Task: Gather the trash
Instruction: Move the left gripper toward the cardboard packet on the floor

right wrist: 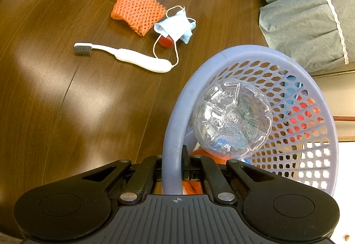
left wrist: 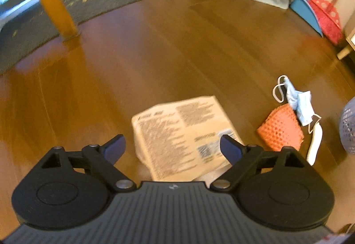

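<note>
Several pieces of trash are lying on the wooden floor point(right wrist: 66, 97): an orange mesh net point(right wrist: 138, 11), a crumpled blue face mask point(right wrist: 175, 26) touching the net's edge, a red bottle cap point(right wrist: 165, 41) peeking out from under the mask, and a white toothbrush point(right wrist: 124, 56) just beside them, one of the mask's ear loops draping over its handle end; a tan printed paper package point(left wrist: 184, 133) is sitting on the floor to the net's side, well blurred in the left wrist view. One clear plastic bottle point(right wrist: 231, 117) is already lying inside the lavender perforated basket point(right wrist: 299, 93), its base facing the camera, with something orange and blue showing beneath it. The right gripper point(right wrist: 179, 168) is pinching the basket's near rim, its fingers clenched on the rim's two sides. The left gripper point(left wrist: 172, 146) is hovering over the paper package, its blue-padded fingers point(left wrist: 115, 147) spread wide and grasping nothing, the package showing between them. Farther off, a dark doormat point(left wrist: 73, 11), an orange wooden chair leg point(left wrist: 53, 0), grey-green draped fabric point(right wrist: 310, 11), and a blue dustpan point(left wrist: 307, 13) leaning with a red spotted broom point(left wrist: 327, 20) are lining the room's edges.
</note>
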### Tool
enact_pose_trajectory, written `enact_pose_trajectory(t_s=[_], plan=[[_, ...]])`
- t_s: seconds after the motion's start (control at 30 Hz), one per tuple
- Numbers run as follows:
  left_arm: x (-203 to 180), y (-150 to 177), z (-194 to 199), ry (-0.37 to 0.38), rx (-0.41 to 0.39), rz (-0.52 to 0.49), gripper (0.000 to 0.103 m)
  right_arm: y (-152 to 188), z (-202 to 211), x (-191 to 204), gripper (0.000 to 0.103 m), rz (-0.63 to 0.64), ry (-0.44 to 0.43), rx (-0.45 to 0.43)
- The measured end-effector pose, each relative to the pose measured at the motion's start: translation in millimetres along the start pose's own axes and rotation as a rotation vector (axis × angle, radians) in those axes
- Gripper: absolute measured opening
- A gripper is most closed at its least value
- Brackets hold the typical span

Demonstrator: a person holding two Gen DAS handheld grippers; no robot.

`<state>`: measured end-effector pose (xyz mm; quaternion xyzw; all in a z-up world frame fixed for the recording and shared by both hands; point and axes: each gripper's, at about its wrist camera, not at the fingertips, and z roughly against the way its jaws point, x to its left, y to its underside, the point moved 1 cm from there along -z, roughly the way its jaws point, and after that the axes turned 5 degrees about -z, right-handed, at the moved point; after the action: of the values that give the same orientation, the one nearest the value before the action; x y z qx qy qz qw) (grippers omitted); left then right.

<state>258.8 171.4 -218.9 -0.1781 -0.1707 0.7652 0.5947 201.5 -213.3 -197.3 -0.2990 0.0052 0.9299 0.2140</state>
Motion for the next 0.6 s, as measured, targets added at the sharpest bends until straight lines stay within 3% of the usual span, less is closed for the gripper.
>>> enact_pose_trajectory(t_s=[0.2,0.3,0.4,0.47,0.6], plan=[[19.8,11.5,-14.3,0.059,0.047,0.144,0.088,-0.5,-0.8,2.0,0.0,0.005,0.0,-0.001],[25.5,16.7,-22.6,0.075,0.075,0.185,0.079,-0.7,-1.3,2.5,0.0,0.008,-0.001,-0.001],[26.9,20.3,-26.3,0.09,0.094,0.195,0.059,-0.6,-1.7,2.3,0.0,0.008,-0.001,0.002],[24.4,20.5,-26.7,0.094,0.101,0.186,0.041,-0.9,-1.5,2.0,0.0,0.007,-0.001,0.002],[21.7,20.4,-24.7,0.09,0.109,0.161,0.02,-1.1,-1.4,1.8,0.0,0.007,-0.001,0.002]])
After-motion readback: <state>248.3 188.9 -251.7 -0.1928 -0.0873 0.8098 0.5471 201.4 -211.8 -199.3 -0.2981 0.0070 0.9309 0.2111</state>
